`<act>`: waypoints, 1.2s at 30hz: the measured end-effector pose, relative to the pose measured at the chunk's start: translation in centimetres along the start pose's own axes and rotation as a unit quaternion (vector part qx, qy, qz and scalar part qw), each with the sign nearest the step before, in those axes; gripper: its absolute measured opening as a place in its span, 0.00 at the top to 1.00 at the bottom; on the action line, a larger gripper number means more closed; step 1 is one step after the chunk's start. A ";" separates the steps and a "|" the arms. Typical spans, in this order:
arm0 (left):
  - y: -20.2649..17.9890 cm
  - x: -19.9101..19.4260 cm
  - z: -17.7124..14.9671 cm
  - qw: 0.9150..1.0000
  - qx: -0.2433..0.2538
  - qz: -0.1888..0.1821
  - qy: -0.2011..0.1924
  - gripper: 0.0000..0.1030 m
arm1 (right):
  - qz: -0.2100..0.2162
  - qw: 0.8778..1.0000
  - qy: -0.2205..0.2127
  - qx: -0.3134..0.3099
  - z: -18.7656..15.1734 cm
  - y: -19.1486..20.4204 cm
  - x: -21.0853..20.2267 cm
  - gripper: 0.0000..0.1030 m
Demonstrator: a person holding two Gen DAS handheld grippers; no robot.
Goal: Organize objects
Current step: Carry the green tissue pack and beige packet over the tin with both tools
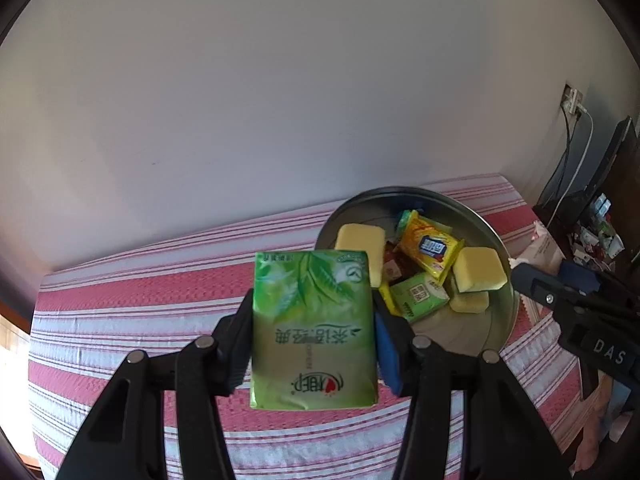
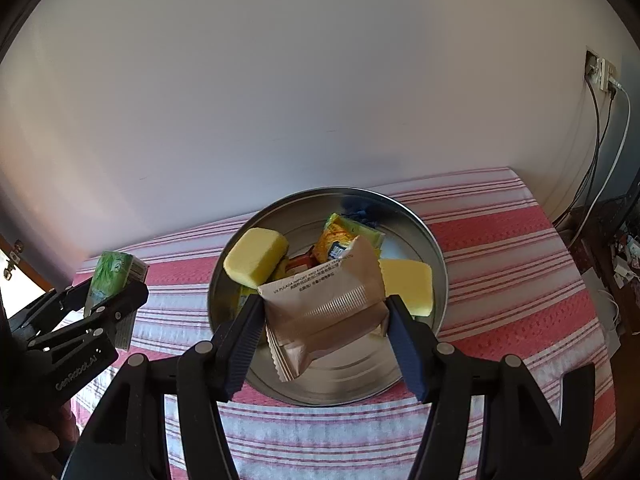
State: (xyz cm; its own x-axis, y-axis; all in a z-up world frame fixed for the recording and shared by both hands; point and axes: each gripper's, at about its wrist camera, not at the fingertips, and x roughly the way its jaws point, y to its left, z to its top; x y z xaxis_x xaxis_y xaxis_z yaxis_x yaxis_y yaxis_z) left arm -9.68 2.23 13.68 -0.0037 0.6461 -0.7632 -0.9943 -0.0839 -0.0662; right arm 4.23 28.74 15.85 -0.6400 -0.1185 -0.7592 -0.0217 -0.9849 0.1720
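Three yellow sponge blocks point(image 1: 479, 269) lie in one round metal tin point(image 1: 496, 322), among several small snack packets point(image 1: 431, 249). One green tissue pack point(image 1: 314, 330) is clamped between the left gripper's point(image 1: 314, 344) pads, short of the tin. One beige foil wrapper point(image 2: 326, 308) is pinched in the right gripper point(image 2: 326, 340), directly over the tin. Beneath both lies a red-and-white striped cloth point(image 2: 512, 264); beyond, a plain white wall point(image 2: 300, 80) with a cabled socket point(image 2: 600, 74). Both grippers point steeply downward.
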 end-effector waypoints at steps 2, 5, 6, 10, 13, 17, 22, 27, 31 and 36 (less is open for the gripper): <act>-0.4 0.3 0.1 1.000 0.003 -0.003 0.003 0.50 | -0.003 1.000 0.000 0.000 0.2 -0.5 0.1 0.38; -1.0 0.8 0.2 1.000 0.006 -0.006 0.009 0.50 | -0.009 1.000 0.004 0.003 0.3 -1.5 0.5 0.38; -1.2 1.0 0.3 1.000 0.007 -0.008 0.011 0.50 | -0.010 1.000 0.005 0.005 0.3 -1.7 0.6 0.38; -2.0 1.6 0.4 1.000 0.013 -0.016 0.016 0.50 | -0.016 1.000 0.011 0.013 0.3 -2.8 1.1 0.38; -2.7 2.1 0.4 0.999 0.019 -0.024 0.022 0.50 | -0.021 1.000 0.017 0.014 0.2 -3.2 1.5 0.38; -3.6 3.2 0.3 0.998 0.029 -0.034 0.034 0.50 | -0.026 0.999 0.024 0.015 0.2 -3.6 2.2 0.38; -5.0 4.7 0.5 0.997 0.041 -0.049 0.047 0.50 | -0.036 0.999 0.029 0.014 0.8 -4.2 3.3 0.38; -6.9 6.5 0.1 0.992 0.068 -0.074 0.072 0.50 | -0.036 0.998 0.044 0.003 0.9 -4.6 4.5 0.38; -8.5 7.8 -0.4 0.988 0.093 -0.085 0.090 0.50 | -0.033 0.998 0.061 0.004 0.7 -4.9 5.8 0.38; -9.5 8.5 -0.6 0.987 0.099 -0.087 0.095 0.50 | -0.032 0.997 0.075 -0.002 0.9 -4.9 7.2 0.38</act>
State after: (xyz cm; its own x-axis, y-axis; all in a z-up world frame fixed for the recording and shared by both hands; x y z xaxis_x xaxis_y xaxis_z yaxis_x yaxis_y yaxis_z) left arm -0.17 8.08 7.41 0.1710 0.4830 -0.8588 -0.9795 0.1778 -0.0950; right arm -0.96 32.86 10.07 -0.5160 -0.0733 -0.8535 -0.0556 -0.9914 0.1188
